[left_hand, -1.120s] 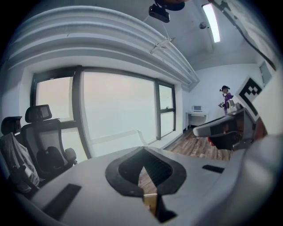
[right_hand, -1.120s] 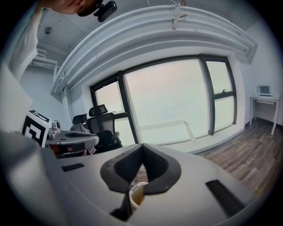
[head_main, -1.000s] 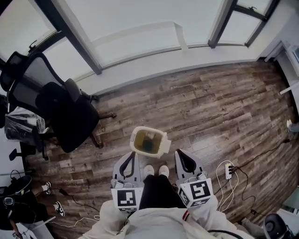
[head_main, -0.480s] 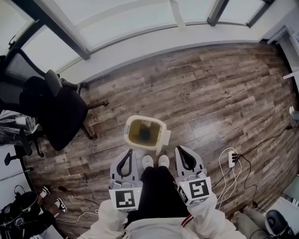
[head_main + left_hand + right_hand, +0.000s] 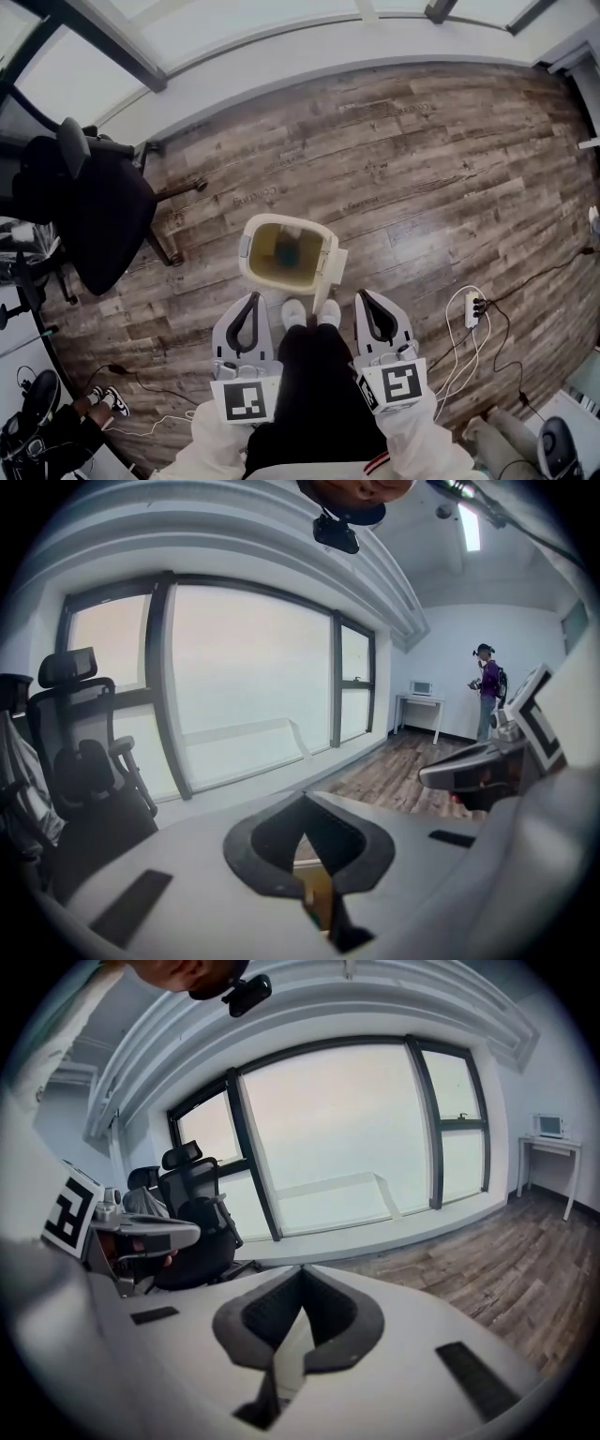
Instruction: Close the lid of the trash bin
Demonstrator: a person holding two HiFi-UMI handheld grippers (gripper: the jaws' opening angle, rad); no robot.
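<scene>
A cream trash bin (image 5: 253, 236) stands on the wood floor just ahead of the person's white shoes (image 5: 310, 313), its top open and dark rubbish showing inside. Its lid (image 5: 330, 272) is flipped up at the bin's right side. My left gripper (image 5: 251, 299) is shut and empty, held left of the legs, short of the bin. My right gripper (image 5: 364, 297) is likewise shut and empty, right of the legs, close to the lid. In the left gripper view the shut gripper (image 5: 305, 805) frames a sliver of the bin (image 5: 319, 895); in the right gripper view the shut gripper (image 5: 302, 1275) frames the pale lid (image 5: 292, 1346).
A black office chair (image 5: 94, 211) stands left of the bin. A white power strip (image 5: 472, 308) with cables lies on the floor at the right. Someone's feet (image 5: 105, 401) show at lower left. A window wall (image 5: 309, 37) runs beyond the bin. A person (image 5: 487, 675) stands by a far desk (image 5: 420, 703).
The head view has shifted: the bin now looks larger and sits higher in frame, and the chair has slid left. Both grippers stay shut beside the legs.
</scene>
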